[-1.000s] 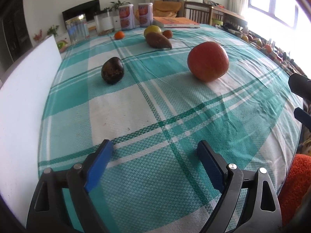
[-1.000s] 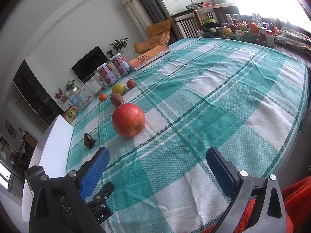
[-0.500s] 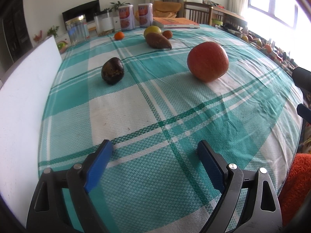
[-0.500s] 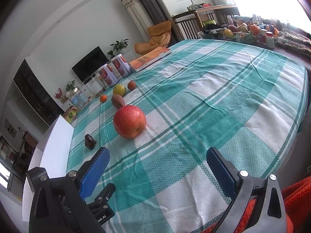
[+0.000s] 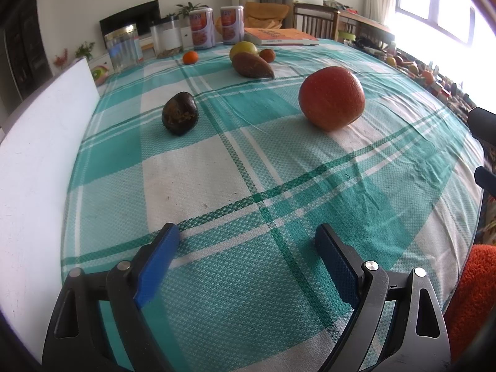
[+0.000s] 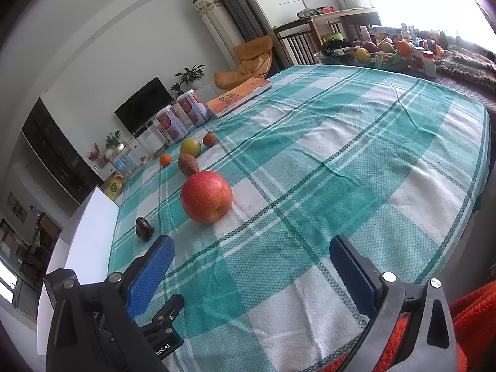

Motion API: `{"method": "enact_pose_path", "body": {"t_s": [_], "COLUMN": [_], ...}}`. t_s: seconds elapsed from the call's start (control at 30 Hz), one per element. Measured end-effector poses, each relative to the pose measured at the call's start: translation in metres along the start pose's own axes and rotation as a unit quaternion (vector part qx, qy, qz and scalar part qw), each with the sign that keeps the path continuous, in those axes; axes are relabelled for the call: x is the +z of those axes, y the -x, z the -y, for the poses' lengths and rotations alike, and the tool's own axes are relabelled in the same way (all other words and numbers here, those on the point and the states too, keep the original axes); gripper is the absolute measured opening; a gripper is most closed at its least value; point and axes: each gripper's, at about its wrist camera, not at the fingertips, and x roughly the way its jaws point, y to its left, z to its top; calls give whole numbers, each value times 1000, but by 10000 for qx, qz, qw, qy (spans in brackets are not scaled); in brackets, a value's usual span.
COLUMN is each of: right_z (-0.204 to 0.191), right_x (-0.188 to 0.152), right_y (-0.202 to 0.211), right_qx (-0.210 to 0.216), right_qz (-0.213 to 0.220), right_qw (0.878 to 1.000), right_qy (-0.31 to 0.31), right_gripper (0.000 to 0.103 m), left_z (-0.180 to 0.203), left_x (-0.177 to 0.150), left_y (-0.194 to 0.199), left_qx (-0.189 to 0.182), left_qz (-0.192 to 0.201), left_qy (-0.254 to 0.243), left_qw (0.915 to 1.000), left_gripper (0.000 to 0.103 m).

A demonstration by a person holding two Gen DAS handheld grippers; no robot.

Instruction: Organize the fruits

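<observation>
A big red apple (image 5: 331, 97) (image 6: 206, 196) lies on the green-checked tablecloth (image 5: 279, 170). A dark brown fruit (image 5: 180, 112) (image 6: 143, 228) lies to its left. Farther back are a brown pointed fruit (image 5: 251, 65) (image 6: 188, 164), a yellow-green fruit (image 5: 243, 49) (image 6: 190, 146), a small orange (image 5: 190, 58) (image 6: 165, 160) and a small red-brown fruit (image 5: 267, 55) (image 6: 209, 139). My left gripper (image 5: 246, 241) is open and empty near the table's front edge. My right gripper (image 6: 251, 255) is open and empty, short of the apple.
A white board (image 5: 34, 161) runs along the table's left side. Two printed cans (image 5: 202, 27), glass jars (image 5: 124, 48) and an orange book (image 5: 279, 35) stand at the far edge. An orange fuzzy cloth (image 6: 474, 319) is at the lower right.
My right gripper has shifted slightly, so the apple sits a little lower and closer in its view. My left gripper has hardly moved.
</observation>
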Motion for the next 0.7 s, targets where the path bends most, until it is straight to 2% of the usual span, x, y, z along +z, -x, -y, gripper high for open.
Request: {"method": "enact_pose_path", "body": {"t_s": [0.33,0.7], "right_z": [-3,-21], "right_x": [-2,-4], "right_y": [2,1], "right_qx": [-66,-228], "right_qz": [49,54], "right_qw": [9999,9984], "right_qy": [68,507], "right_gripper": [100,100], "left_z": [0,0], "left_x": [0,0], "left_y": [0,0], "left_qx": [2,8], "left_qz": [4,9], "left_qy": [-1,0], "left_qw": [10000,10000], "left_gripper": [91,91]}}
